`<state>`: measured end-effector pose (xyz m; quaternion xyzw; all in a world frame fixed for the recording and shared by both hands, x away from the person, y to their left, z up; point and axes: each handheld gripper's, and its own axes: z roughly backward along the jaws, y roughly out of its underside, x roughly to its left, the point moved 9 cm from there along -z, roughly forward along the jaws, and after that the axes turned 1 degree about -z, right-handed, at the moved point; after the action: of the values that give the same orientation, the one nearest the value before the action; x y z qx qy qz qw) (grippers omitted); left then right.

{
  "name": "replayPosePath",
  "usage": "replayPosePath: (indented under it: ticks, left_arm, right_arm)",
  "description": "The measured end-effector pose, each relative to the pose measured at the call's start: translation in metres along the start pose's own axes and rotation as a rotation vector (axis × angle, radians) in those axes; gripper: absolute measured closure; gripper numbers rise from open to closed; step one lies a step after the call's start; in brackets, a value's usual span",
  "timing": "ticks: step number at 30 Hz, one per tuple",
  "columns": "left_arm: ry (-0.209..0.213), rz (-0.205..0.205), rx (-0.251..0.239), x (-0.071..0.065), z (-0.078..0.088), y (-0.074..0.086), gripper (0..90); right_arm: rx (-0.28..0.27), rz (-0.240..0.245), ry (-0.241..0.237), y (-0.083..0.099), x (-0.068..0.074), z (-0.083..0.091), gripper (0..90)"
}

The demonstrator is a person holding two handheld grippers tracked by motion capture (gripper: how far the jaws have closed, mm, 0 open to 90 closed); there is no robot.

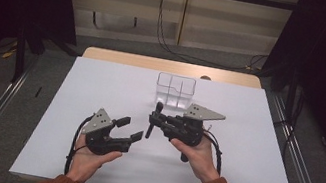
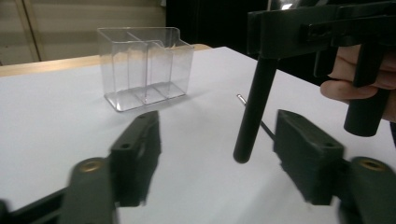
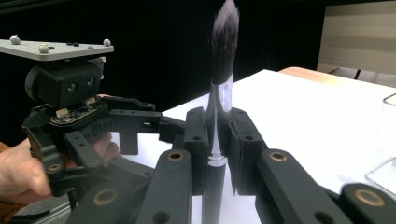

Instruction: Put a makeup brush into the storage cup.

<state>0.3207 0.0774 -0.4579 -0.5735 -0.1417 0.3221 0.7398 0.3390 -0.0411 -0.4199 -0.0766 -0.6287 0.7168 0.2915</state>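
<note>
A black makeup brush (image 3: pixel 223 51) stands upright with its dark bristles on top. My right gripper (image 3: pixel 217 140) is shut on its shaft just below the shiny ferrule. From above, the brush (image 1: pixel 158 107) sticks out of the right gripper (image 1: pixel 153 120) near the table's middle. My left gripper (image 1: pixel 130 129) is open, just left of it. In the left gripper view the brush handle (image 2: pixel 254 107) hangs between the spread jaws of the left gripper (image 2: pixel 222 154), touching neither pad. A clear divided container (image 1: pixel 175 90) stands empty behind the grippers.
The white table (image 1: pixel 101 85) carries the clear container (image 2: pixel 144 67) toward its far side. A thin dark rod with a shiny tip (image 2: pixel 241 98) lies on the table behind the brush handle. Metal rails run along both sides of the table.
</note>
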Motion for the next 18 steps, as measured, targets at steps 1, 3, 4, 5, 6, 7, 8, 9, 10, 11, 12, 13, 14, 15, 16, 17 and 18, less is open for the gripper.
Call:
replayPosePath:
  ticks: [1, 3, 4, 5, 6, 7, 8, 9, 10, 11, 12, 13, 14, 15, 16, 17, 18]
  left_arm:
    - [-0.012, -0.004, 0.007, 0.002, 0.000, 0.001, 25.7]
    - [-0.006, 0.003, 0.027, 0.004, 0.001, 0.003, 20.3]
    - [-0.008, 0.006, 0.028, 0.005, 0.002, 0.003, 18.9]
    - [-0.011, -0.009, 0.035, 0.006, 0.003, 0.004, 17.7]
    - [-0.023, -0.030, 0.041, 0.008, 0.004, 0.004, 14.7]
    - [-0.032, -0.042, 0.041, 0.009, 0.004, 0.004, 12.0]
    - [-0.033, -0.031, 0.040, 0.010, 0.006, 0.004, 10.2]
    - [-0.033, -0.023, 0.037, 0.010, 0.007, 0.004, 9.9]
    - [-0.024, -0.015, 0.045, 0.011, 0.008, 0.005, 8.9]
    - [-0.025, -0.011, 0.045, 0.011, 0.010, 0.006, 7.8]
    - [-0.027, -0.012, 0.043, 0.011, 0.012, 0.006, 7.5]
    - [-0.026, -0.013, 0.036, 0.012, 0.014, 0.007, 7.1]
    - [-0.027, -0.008, 0.032, 0.013, 0.017, 0.007, 5.8]
    - [-0.027, -0.006, 0.029, 0.014, 0.019, 0.007, 4.5]
    - [-0.026, -0.010, 0.023, 0.015, 0.021, 0.006, 4.1]
    - [-0.027, -0.012, 0.017, 0.017, 0.023, 0.006, 4.1]
    - [-0.029, -0.011, 0.010, 0.018, 0.024, 0.006, 3.8]
  right_arm:
    - [-0.001, 0.001, -0.001, 0.000, -0.001, 0.001, 79.9]
    - [-0.002, -0.002, 0.007, 0.001, -0.003, 0.002, 79.9]
    - [-0.005, 0.001, 0.008, 0.001, -0.004, 0.002, 79.9]
    - [-0.005, 0.001, 0.009, 0.001, -0.005, 0.003, 79.9]
    - [-0.006, 0.007, 0.017, 0.001, -0.007, 0.003, 79.9]
    - [-0.008, 0.006, 0.018, 0.000, -0.008, 0.004, 79.9]
    - [-0.012, 0.010, 0.024, 0.000, -0.009, 0.005, 79.9]
    - [-0.014, 0.013, 0.029, -0.001, -0.010, 0.006, 79.9]
    - [-0.014, 0.015, 0.034, -0.001, -0.011, 0.006, 79.9]
    - [-0.017, 0.021, 0.041, -0.002, -0.013, 0.008, 79.9]
    - [-0.018, 0.022, 0.046, -0.002, -0.014, 0.009, 79.9]
    - [-0.021, 0.020, 0.049, -0.003, -0.015, 0.010, 79.8]
    - [-0.024, 0.018, 0.050, -0.003, -0.017, 0.012, 79.9]
    - [-0.026, 0.017, 0.053, -0.004, -0.019, 0.013, 79.9]
    - [-0.025, 0.015, 0.057, -0.004, -0.020, 0.014, 79.8]
    - [-0.022, 0.018, 0.060, -0.003, -0.021, 0.015, 79.9]
    - [-0.020, 0.021, 0.063, -0.003, -0.022, 0.016, 79.9]
